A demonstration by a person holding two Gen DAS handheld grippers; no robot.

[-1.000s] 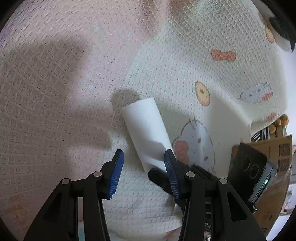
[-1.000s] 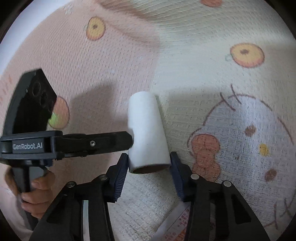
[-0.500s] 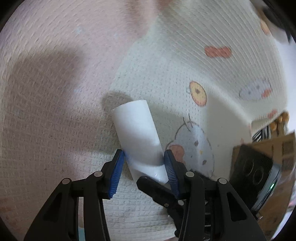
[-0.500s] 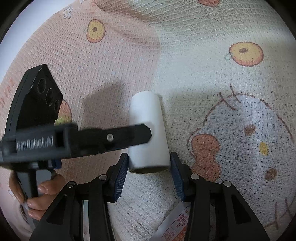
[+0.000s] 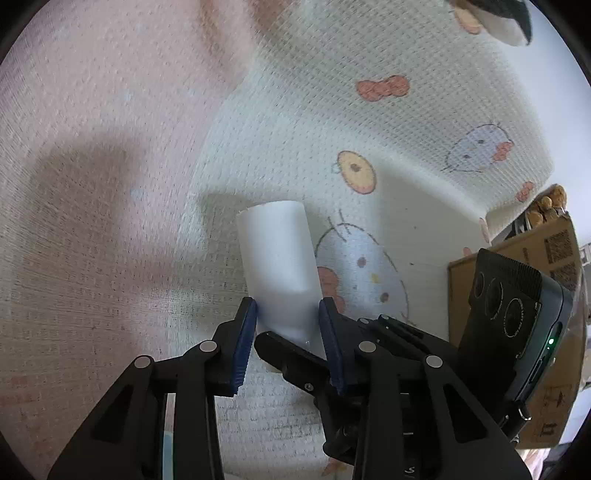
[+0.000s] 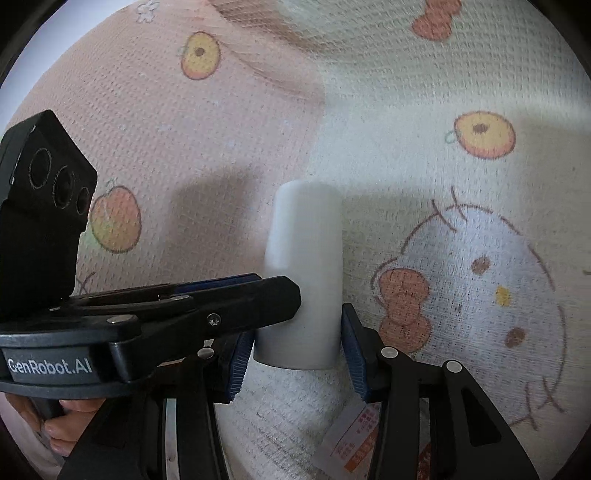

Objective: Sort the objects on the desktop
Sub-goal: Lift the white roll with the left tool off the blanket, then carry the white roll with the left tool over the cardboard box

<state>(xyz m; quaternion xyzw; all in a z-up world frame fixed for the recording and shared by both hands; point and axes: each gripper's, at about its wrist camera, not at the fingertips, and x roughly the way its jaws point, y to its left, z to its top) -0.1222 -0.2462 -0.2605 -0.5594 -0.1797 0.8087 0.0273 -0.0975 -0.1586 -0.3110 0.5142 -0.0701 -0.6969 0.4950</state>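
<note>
A white cylinder (image 5: 277, 258) lies on the cartoon-print cloth (image 5: 110, 147); it also shows in the right wrist view (image 6: 306, 266). My left gripper (image 5: 288, 325) has closed its blue pads on the cylinder's near part from the left side. My right gripper (image 6: 297, 350) holds the cylinder's near end between its blue pads. In the right wrist view the left gripper's black finger (image 6: 207, 306) crosses in front and touches the cylinder. In the left wrist view the right gripper's finger lies under the cylinder's near end.
A cardboard box (image 5: 554, 251) stands at the right edge past the cloth. A small printed packet (image 6: 354, 439) lies on the cloth (image 6: 406, 129) below my right gripper. A dark-tipped object (image 5: 498, 18) lies at the top right.
My left gripper moved in from the left and closed its pads on the white cylinder. The right gripper kept its hold on the cylinder's near end.
</note>
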